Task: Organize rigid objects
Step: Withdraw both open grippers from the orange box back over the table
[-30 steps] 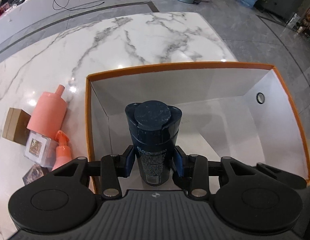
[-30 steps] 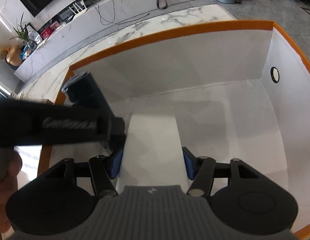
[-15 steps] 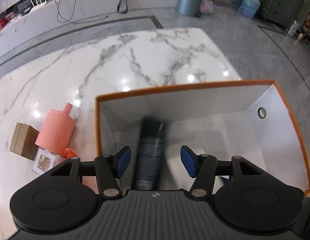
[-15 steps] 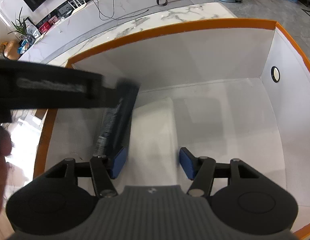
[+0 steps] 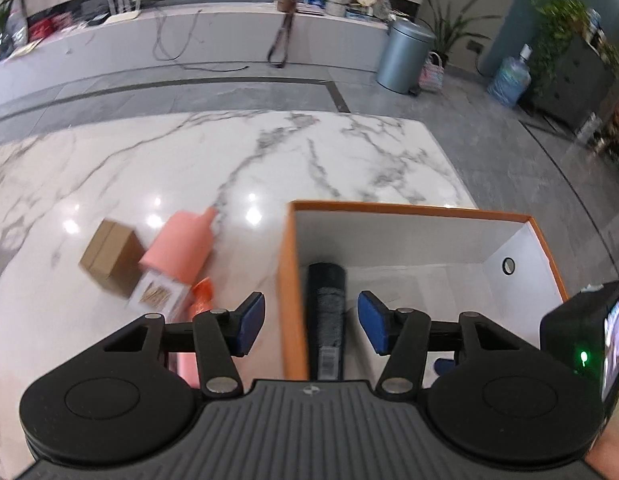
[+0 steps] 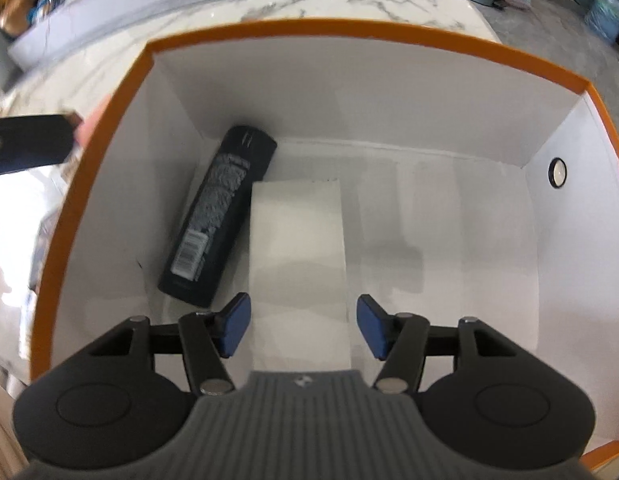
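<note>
dark bottle [image 6: 217, 216] lies flat in orange box [image 6: 309, 28]; left gripper [image 5: 311, 322] jaws closing, empty; right gripper [image 6: 303, 330] apart around white box [image 6: 297, 248], no contact.

A lobby or office lounge: marble bench [image 5: 269, 152], grey tiled floor [image 5: 489, 152], pedal bin [image 5: 403, 58], water jug [image 5: 508, 82], potted plants [image 5: 557, 36].

Dark navy bottle [image 6: 217, 216] laid flat on floor of orange-rimmed white box [image 6: 349, 32], along left wall, cap end toward far wall, barcode label facing up near its base. White flat box [image 6: 297, 248] laid just beside it on right, long edges nearly touching. Outside on marble table [image 5: 269, 152]: pink bottle [image 5: 181, 250] lying tilted, brown carton [image 5: 109, 258] beside it, small clear box [image 5: 159, 294] and orange bottle [image 5: 201, 296] close by.
</note>
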`<state>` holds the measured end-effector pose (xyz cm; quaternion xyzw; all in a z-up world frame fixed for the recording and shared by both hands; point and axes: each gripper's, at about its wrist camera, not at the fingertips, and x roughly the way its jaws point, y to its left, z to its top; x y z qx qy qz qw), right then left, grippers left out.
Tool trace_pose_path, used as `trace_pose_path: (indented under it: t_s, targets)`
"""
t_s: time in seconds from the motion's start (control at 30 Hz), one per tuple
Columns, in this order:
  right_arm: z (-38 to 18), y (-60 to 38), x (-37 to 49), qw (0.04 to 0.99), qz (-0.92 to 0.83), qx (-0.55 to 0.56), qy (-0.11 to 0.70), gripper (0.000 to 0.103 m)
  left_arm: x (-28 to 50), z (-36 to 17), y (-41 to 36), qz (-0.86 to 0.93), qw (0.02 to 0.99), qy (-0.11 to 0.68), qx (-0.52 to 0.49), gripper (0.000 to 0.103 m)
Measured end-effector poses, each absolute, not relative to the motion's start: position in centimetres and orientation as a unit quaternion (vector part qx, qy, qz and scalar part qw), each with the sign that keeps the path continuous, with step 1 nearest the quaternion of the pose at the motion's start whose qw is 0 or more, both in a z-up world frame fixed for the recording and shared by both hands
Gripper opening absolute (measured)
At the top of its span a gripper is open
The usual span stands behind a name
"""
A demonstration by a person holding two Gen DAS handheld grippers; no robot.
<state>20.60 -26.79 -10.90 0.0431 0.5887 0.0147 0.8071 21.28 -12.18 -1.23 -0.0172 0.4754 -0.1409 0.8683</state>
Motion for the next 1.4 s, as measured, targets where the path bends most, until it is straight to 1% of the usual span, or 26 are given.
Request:
trace_pose_path:
  t_s: [0.13,0.17,0.27,0.7,0.83,0.93,1.1,1.23,1.27,1.37,1.4]
  targets:
    - [-11.1,-26.3,20.9,0.798,0.01,0.045,0.6,0.054,20.8,-1.6,-9.8,-0.128,0.866,0.482,-0.035,0.059]
    - [-11.1,-26.4,21.1,0.799,0.003,0.052,0.6,0.051,20.7,-1.7,-9.1,-0.124,0.866,0.483,-0.038,0.059]
    - [-11.4,-26.5,21.7,0.798,-0.009,0.074,0.598,0.05,20.5,-1.9,-7.2,-0.108,0.866,0.485,-0.05,0.059]
    - [-11.1,-25.0,22.1,0.816,-0.039,0.09,0.569,0.051,19.5,-2.8,-0.8,-0.065,0.864,0.493,-0.076,0.058]
    - [-8.3,-23.8,20.4,0.849,-0.046,0.075,0.521,0.05,18.7,-2.5,0.9,-0.058,0.867,0.488,-0.088,0.058]
    - [-5.3,-22.5,18.8,0.881,-0.034,0.063,0.467,0.051,18.1,-2.3,2.1,-0.052,0.869,0.483,-0.098,0.058]
    - [-1.1,-19.1,15.9,0.923,0.032,0.053,0.379,0.051,16.9,-1.7,3.6,-0.049,0.872,0.474,-0.113,0.059]
    - [-0.5,-15.4,13.7,0.921,0.095,0.055,0.373,0.05,15.8,-1.8,4.8,-0.047,0.87,0.477,-0.116,0.058]
    - [-0.8,-14.8,13.5,0.917,0.108,0.058,0.38,0.049,15.6,-2.1,5.1,-0.046,0.868,0.481,-0.115,0.058]
    - [-2.4,-12.6,12.8,0.902,0.136,0.056,0.406,0.039,14.9,-3.3,6.1,-0.042,0.859,0.497,-0.115,0.058]
    - [-3.0,-11.9,12.7,0.897,0.139,0.054,0.415,0.037,14.7,-3.8,6.3,-0.04,0.856,0.502,-0.115,0.058]
